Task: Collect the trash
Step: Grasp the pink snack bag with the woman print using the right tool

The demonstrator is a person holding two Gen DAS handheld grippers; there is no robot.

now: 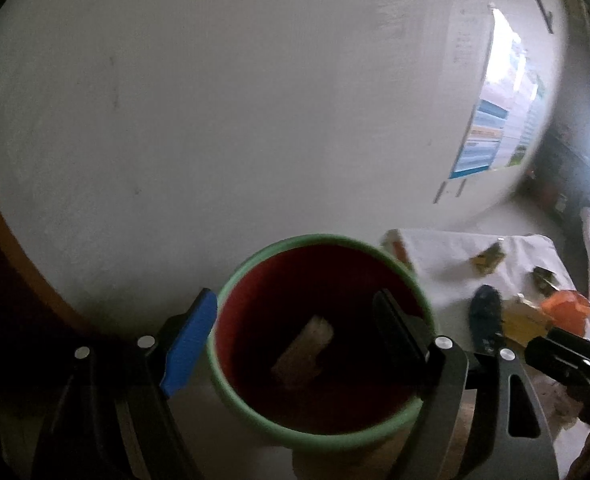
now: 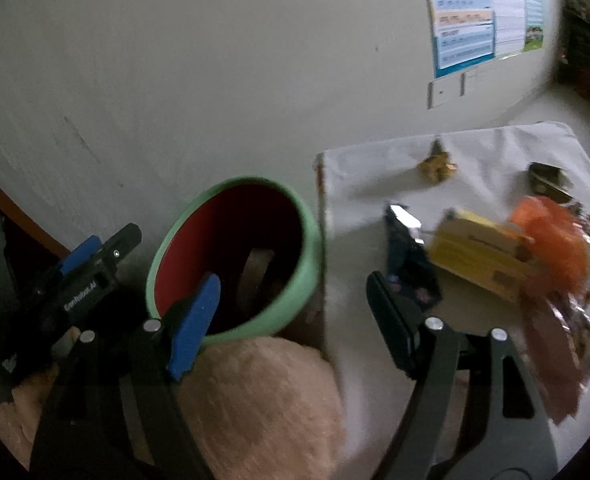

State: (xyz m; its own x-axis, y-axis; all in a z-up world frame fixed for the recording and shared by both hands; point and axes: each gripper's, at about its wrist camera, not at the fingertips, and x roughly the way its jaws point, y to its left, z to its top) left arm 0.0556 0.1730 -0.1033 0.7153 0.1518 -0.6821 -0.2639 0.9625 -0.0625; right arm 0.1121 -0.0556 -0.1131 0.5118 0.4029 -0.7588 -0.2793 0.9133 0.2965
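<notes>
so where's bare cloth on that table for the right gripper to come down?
Free: the white cloth along its left edge beside the green-rimmed bin, up to the gold wrapper, and the near strip under the right gripper. Crowded: the right side, where the yellow box, orange wrapper and foil packets bunch together.

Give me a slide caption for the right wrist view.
Open right gripper hovers between the green-rimmed red bin and wrappers, including a yellow box, on the white-covered table.

One green bin [image 2: 299, 248], one yellow box [image 2: 483, 256], one orange wrapper [image 2: 551, 236], one dark blue packet [image 2: 407, 256], two small crumpled gold wrappers [image 2: 437, 164], one wall poster [image 2: 483, 12]
</notes>
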